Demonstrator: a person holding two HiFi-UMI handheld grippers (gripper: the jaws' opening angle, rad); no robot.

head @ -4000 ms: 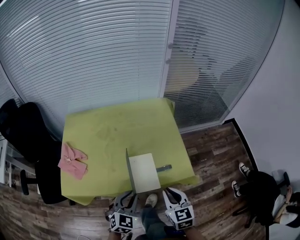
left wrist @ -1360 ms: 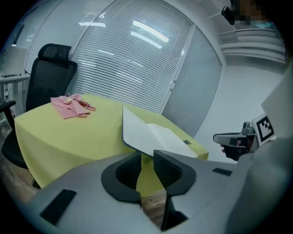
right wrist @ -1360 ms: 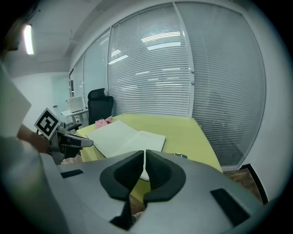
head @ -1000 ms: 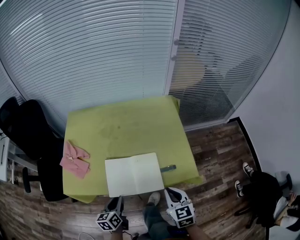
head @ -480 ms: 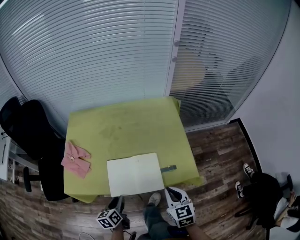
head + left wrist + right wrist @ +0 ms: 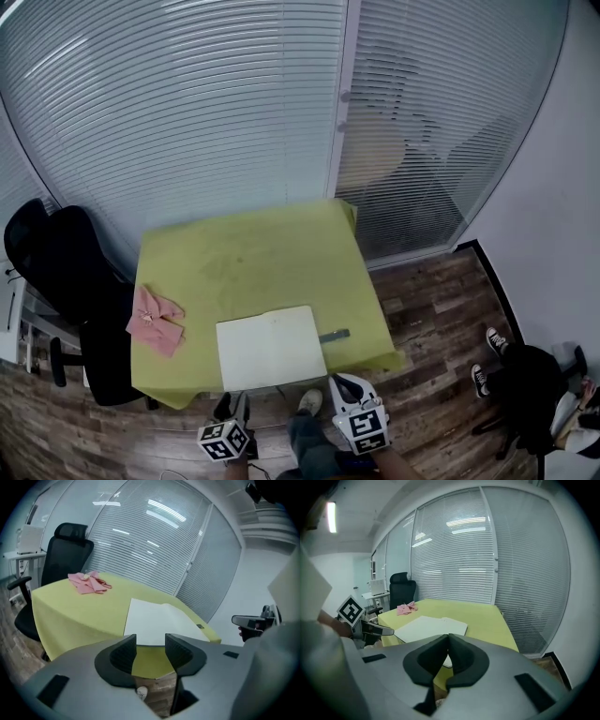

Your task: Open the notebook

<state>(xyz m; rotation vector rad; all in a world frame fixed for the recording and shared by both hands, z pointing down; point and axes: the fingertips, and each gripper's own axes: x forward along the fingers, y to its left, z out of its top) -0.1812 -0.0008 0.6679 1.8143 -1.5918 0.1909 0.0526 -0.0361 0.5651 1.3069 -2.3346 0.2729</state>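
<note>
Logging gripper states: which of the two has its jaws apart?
The left gripper: its jaws are opening, with nothing between them. The right gripper has its jaws pressed together on nothing.

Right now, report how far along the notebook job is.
Done: the notebook lies open flat on the green table, blank pages up. In hand: nothing; the left gripper is opening its jaws on empty air, the right gripper is shut and empty. Left: nothing that shows.
</note>
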